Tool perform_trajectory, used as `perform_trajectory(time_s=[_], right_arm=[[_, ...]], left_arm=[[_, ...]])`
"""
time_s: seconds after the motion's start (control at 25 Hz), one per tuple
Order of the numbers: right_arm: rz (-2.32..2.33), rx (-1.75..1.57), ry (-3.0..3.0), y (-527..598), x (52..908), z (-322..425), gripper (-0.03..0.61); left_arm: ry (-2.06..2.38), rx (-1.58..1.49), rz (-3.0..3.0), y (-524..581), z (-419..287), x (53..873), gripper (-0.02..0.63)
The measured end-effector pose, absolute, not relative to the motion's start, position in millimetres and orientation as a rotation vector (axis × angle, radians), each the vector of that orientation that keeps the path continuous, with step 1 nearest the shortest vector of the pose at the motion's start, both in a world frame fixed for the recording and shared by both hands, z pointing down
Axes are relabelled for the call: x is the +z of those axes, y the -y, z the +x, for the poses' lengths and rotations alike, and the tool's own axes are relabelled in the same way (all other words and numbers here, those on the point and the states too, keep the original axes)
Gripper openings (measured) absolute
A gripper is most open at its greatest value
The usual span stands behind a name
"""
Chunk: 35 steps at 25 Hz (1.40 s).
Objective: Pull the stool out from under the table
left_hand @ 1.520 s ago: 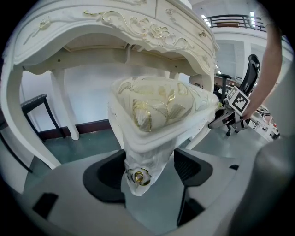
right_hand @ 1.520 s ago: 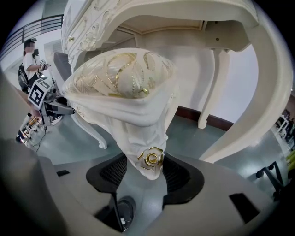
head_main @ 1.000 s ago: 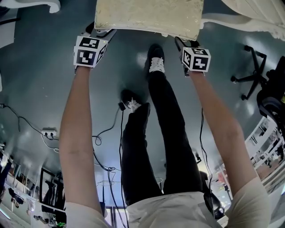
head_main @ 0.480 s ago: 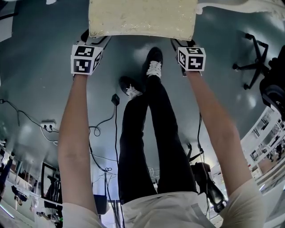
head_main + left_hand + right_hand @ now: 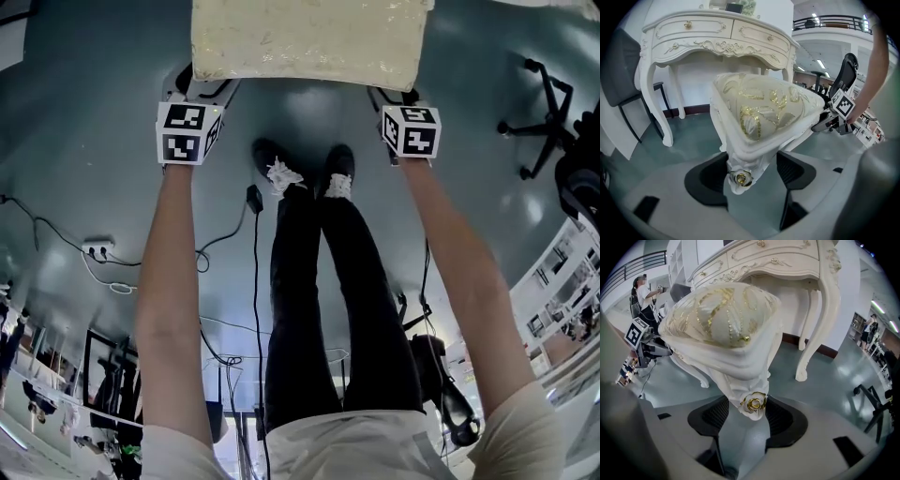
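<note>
The stool has a cream and gold cushion and white carved legs; it stands at the top of the head view, in front of my feet. My left gripper is shut on its near left corner, and my right gripper on its near right corner. In the left gripper view, the stool's corner with a gold rosette sits between the dark pads. The right gripper view shows the other rosette corner held the same way. The white carved table stands behind the stool, which is out in front of it.
A black office chair base stands at the right. Cables and a power strip lie on the grey-green floor behind my feet. A dark chair stands left of the table. A person stands far off.
The white table edges that showed at the top a second ago have left the head view, while the stool stayed between the grippers. My feet have come together side by side.
</note>
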State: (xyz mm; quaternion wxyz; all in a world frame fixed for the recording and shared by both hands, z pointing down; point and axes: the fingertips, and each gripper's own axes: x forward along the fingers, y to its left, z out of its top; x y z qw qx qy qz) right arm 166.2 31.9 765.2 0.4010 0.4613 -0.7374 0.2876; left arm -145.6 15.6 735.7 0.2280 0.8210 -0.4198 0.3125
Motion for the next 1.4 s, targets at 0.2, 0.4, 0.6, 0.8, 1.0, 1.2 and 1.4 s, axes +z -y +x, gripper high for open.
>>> perform_trajectory(time_s=[0.2,0.4,0.6,0.8,1.0,1.2,1.4], right_arm=[[1.17,0.715,1.875,-51.9,767.4,161.4,0.273],[1.12,0.699,1.89,-60.3,767.9,165.6,0.273],[1.08,0.688,1.896,-75.9,767.8,170.4,0.273],[1.049,0.685,1.894,-93.7,769.1,172.8,0.273],[1.037,0.694,1.877,-116.4,769.4,180.3,0.273],[1.024,0.694,1.872,-139.7,771.5,184.7,0.273],[1.024,0.688,1.891,-171.3,778.9,196.9,0.273]], left_arm=[[1.196,0.825,2.23,-40.6,-152.0,738.9,0.336],[1.278,0.775,2.158,-60.5,-152.6,744.5,0.336],[1.299,0.772,2.123,-86.5,-149.0,745.5,0.336],[1.305,0.767,2.107,-109.3,-147.0,747.7,0.336],[1.306,0.767,2.085,-134.7,-139.5,748.7,0.336],[1.298,0.765,2.076,-160.0,-135.2,751.7,0.336],[1.326,0.759,2.082,-192.5,-122.9,756.9,0.336]])
